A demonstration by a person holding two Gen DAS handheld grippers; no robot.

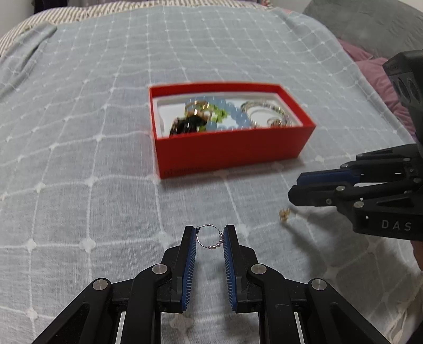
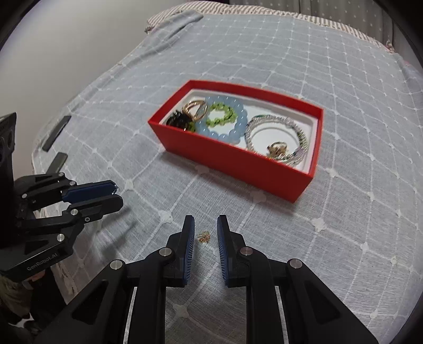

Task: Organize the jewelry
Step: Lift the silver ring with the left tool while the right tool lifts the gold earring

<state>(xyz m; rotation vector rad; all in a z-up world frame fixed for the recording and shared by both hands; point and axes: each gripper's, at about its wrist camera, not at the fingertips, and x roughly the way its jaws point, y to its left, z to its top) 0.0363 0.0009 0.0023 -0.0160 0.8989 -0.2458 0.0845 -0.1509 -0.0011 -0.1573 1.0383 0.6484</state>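
Observation:
My left gripper (image 1: 210, 235) is shut on a thin silver ring with small pearl beads (image 1: 210, 237), held between its blue pads just above the bedspread. My right gripper (image 2: 205, 229) is open, its fingers on either side of a small gold earring (image 2: 204, 236) that lies on the fabric; the earring also shows in the left wrist view (image 1: 284, 213). The red jewelry box (image 1: 232, 148) (image 2: 238, 161) sits ahead, holding a blue bead bracelet (image 2: 224, 116), a green bead bracelet (image 2: 220, 116), gold rings (image 2: 197, 108), a black piece (image 2: 178, 119) and silver bangles (image 2: 275, 132).
A grey-blue quilted bedspread (image 1: 105, 158) covers the bed. A purple pillow (image 1: 375, 71) and grey blanket (image 1: 370, 23) lie at the right. Two dark flat bars (image 2: 56, 132) rest near the bed's left edge by the white wall.

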